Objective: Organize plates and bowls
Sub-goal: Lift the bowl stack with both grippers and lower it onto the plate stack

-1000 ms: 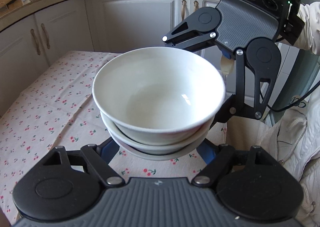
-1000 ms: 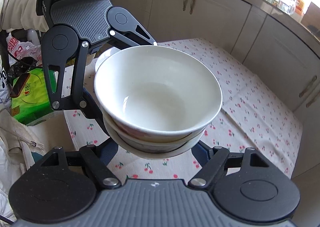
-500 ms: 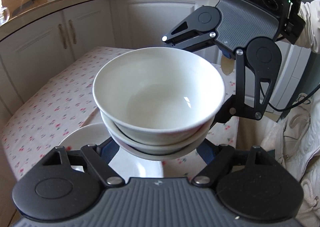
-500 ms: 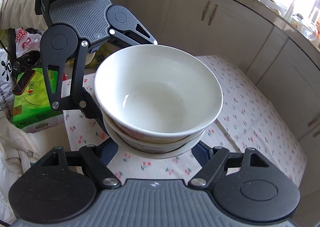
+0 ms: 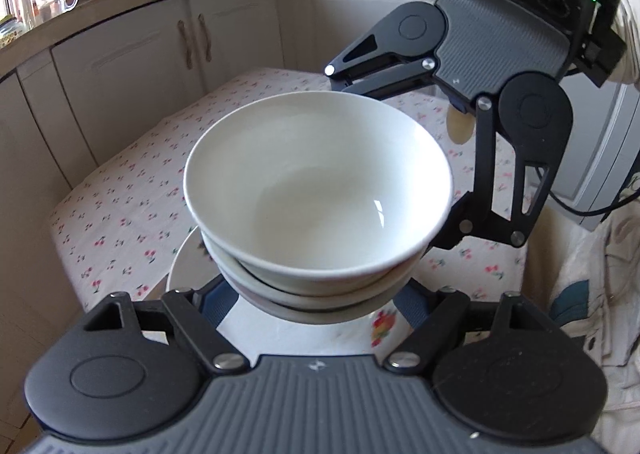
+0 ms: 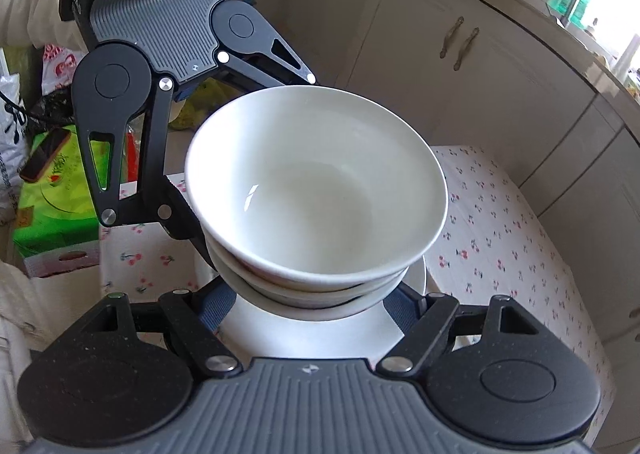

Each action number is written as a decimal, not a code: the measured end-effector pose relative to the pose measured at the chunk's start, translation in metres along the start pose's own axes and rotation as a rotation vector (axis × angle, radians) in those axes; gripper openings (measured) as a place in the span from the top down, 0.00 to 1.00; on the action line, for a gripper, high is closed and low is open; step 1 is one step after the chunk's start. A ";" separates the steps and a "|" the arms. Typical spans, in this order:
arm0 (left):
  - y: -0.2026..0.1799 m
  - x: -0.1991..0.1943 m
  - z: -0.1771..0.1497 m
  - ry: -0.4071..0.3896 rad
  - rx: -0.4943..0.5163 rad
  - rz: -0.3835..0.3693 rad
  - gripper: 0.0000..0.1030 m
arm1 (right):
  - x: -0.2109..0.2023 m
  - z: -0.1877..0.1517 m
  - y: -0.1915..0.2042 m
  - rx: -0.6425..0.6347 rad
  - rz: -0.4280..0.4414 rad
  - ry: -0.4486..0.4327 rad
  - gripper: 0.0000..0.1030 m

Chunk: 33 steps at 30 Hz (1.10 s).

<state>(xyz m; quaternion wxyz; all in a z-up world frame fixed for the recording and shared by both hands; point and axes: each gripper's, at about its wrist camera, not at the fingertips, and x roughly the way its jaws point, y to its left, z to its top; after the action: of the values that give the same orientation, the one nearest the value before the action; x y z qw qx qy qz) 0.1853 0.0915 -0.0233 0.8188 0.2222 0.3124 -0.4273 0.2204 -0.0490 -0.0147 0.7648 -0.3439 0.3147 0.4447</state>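
A stack of white bowls is held in the air between both grippers; it also shows in the right wrist view. My left gripper has its blue-padded fingers spread around the lower bowl from the near side. My right gripper grips the stack from the opposite side, and its body faces me in the left wrist view. Below the stack lies a white plate with a fruit print, on the cherry-print tablecloth; the plate shows in the right wrist view too. The fingertips are hidden under the bowls.
White kitchen cabinets and a cluttered counter run behind the table. A green box and bags sit off the table's left side in the right wrist view. The person's white jacket is at the right.
Both grippers carried the bowl stack across the table, and the white plate has come into view directly beneath it. The grip on the bowls is unchanged.
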 end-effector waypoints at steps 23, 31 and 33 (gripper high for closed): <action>0.024 0.016 -0.009 0.009 -0.056 -0.048 0.20 | 0.028 0.003 -0.015 0.046 0.040 0.044 0.19; 0.025 0.020 -0.008 0.018 -0.079 -0.048 0.20 | 0.032 0.001 -0.019 0.071 0.047 0.049 0.19; 0.026 0.020 -0.008 0.018 -0.089 -0.049 0.20 | 0.033 0.000 -0.021 0.081 0.052 0.049 0.19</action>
<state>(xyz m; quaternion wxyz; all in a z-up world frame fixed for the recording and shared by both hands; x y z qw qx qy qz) 0.2137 0.0997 -0.0409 0.8142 0.1818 0.3439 -0.4310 0.2529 -0.0413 -0.0356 0.7583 -0.3153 0.3600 0.4427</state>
